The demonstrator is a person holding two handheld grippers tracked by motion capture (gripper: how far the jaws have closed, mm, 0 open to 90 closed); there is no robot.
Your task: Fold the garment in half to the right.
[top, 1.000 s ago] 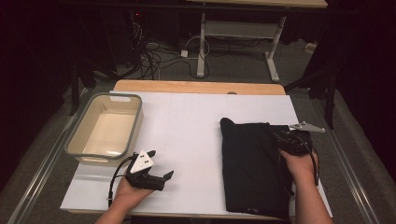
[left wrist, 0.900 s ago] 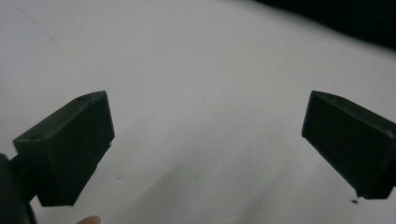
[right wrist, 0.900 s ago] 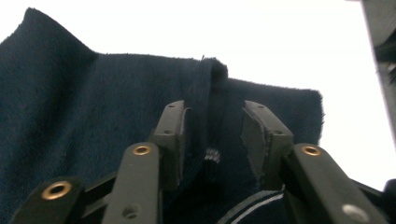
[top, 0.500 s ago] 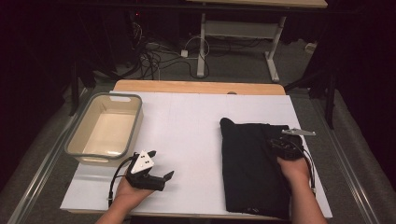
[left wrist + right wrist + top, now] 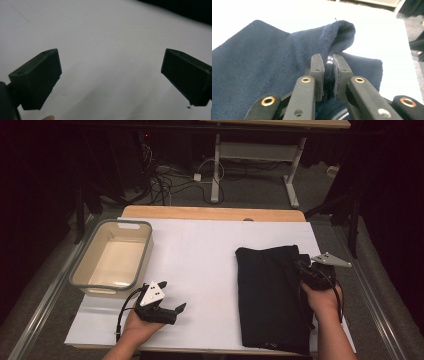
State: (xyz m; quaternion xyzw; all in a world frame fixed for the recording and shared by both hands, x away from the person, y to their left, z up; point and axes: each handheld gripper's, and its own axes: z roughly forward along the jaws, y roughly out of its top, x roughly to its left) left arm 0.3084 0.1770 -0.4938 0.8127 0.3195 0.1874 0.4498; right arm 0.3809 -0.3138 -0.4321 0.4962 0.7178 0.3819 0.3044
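While the dark cloth (image 5: 272, 300) lay on the table's (image 5: 210, 250) right half, the right gripper (image 5: 300, 268) pinched its edge fold.
Its jaws had just closed; lifting slowly would keep the fold. The left gripper (image 5: 172, 311) rested open.

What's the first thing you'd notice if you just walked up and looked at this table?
The dark navy cloth lying on the right side of the white table stands out first, with the right gripper shut on a raised fold at its edge. Next comes the empty beige tub at the table's left edge. The left gripper rests open on the bare white surface near the front.
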